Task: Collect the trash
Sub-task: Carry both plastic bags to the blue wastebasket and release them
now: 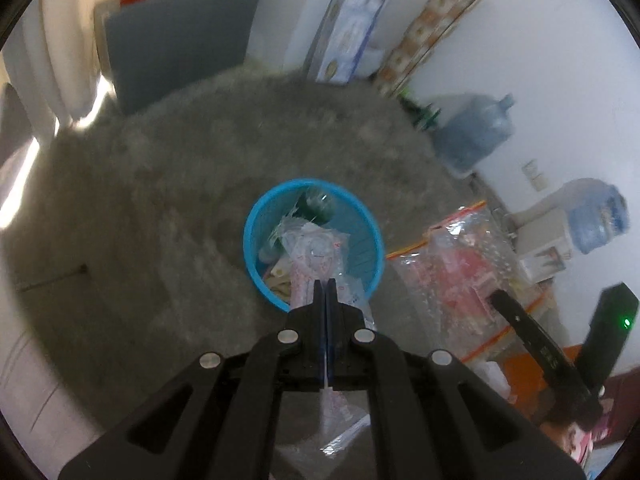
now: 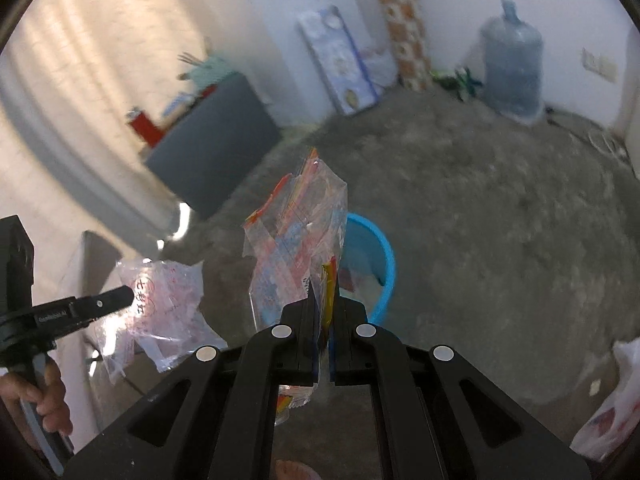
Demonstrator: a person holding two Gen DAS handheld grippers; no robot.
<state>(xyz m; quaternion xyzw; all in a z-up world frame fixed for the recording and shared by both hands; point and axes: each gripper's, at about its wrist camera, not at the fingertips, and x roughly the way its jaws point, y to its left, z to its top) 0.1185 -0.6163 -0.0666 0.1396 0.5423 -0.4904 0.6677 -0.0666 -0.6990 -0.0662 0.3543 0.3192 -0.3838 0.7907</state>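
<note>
Item 1: left gripper (image 1: 325, 284), black, 2-fingered. Its fingers are pressed together on a crumpled clear plastic wrapper with pink print (image 1: 316, 258), which is held over the near rim of the bin. From the right wrist view the same gripper (image 2: 126, 294) is seen at the left edge, with the wrapper (image 2: 160, 308) hanging from its tip and a hand (image 2: 42, 394) gripping its handle.

Item 2: right gripper (image 2: 325, 300), black, 2-fingered. Its fingers are clamped on a clear zip-seal plastic bag with orange edging and red and blue printed contents (image 2: 296, 256); the bag stands up from the tips, in front of the bin. In the left wrist view the bag (image 1: 452, 276) is seen just right of the bin.

Item 3: round blue plastic waste bin (image 1: 372, 236), set on a grey concrete floor (image 1: 180, 184). Wrappers and a dark green bottle (image 1: 318, 204) are already lying inside it.

Item 4: 1 large blue-tinted water jug (image 2: 512, 68), stood against the white wall, well apart from the bin.

Item 5: white plastic carrier bag (image 2: 612, 408), lying on the floor at the right edge.
</note>
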